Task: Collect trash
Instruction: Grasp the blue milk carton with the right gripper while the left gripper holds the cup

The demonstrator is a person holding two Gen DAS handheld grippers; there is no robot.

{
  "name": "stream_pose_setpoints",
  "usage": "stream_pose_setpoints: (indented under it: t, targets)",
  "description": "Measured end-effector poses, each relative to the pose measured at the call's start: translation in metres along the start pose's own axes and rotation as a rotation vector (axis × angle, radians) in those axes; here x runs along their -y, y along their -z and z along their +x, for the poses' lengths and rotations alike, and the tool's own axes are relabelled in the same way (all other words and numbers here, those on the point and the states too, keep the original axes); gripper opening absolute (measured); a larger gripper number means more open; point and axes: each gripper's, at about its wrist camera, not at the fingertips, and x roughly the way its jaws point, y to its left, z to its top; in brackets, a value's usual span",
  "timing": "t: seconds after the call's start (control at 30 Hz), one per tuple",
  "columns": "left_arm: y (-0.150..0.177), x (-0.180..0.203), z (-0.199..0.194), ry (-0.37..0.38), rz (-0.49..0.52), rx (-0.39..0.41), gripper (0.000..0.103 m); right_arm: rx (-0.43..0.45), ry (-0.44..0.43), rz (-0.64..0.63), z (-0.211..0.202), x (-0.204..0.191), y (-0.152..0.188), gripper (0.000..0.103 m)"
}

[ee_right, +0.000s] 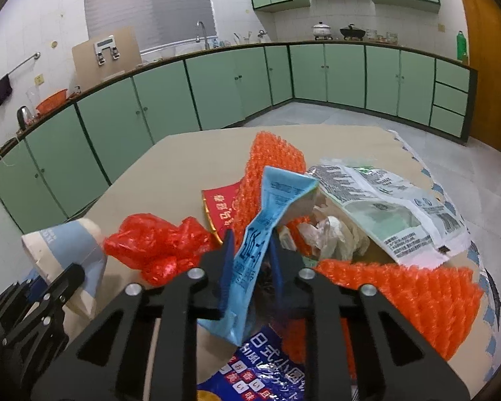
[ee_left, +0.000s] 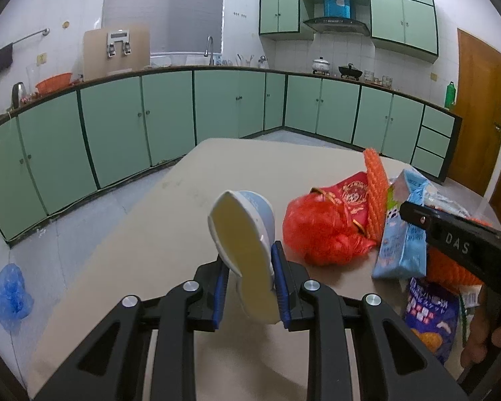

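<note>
Left wrist: your left gripper (ee_left: 250,270) is clamped on a flattened paper cup (ee_left: 242,234), lifted above the table (ee_left: 150,234).

Right wrist: your right gripper (ee_right: 250,250) pinches a blue wrapper (ee_right: 267,220) over the orange mesh (ee_right: 400,290) and red bag (ee_right: 160,247).

One cup (ee_left: 247,250); two snack packets (ee_right: 267,220)

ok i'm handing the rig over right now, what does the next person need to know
Left tool: shut on a squashed paper cup, lifted off the table.
Right tool: shut on a light blue wrapper, over the heap.
On the table: red plastic bag, orange foam net, red packet, white printed bag, dark blue snack bag.
No bin is in view; nothing is visibly binned. Both held pieces and the heap are left.
</note>
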Motion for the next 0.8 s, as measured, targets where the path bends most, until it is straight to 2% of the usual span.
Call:
stream_pose_setpoints:
  t: [0.13, 0.33, 0.67, 0.8]
  targets:
    - [-0.004, 0.004, -0.005, 0.000, 0.003, 0.016, 0.025, 0.005, -0.045, -0.018, -0.010, -0.005, -0.004, 0.012]
    - [0.000, 0.006, -0.005, 0.003, 0.003, 0.006, 0.025, -0.035, 0.009, -0.045, -0.008, -0.009, -0.003, 0.018]
    - [-0.003, 0.001, -0.001, -0.001, -0.004, -0.004, 0.026, -0.071, 0.073, -0.112, 0.002, -0.023, -0.005, 0.019]
    - [-0.002, 0.003, -0.003, -0.002, -0.006, -0.002, 0.026, -0.075, 0.100, -0.129, 0.001, -0.025, -0.003, 0.033]
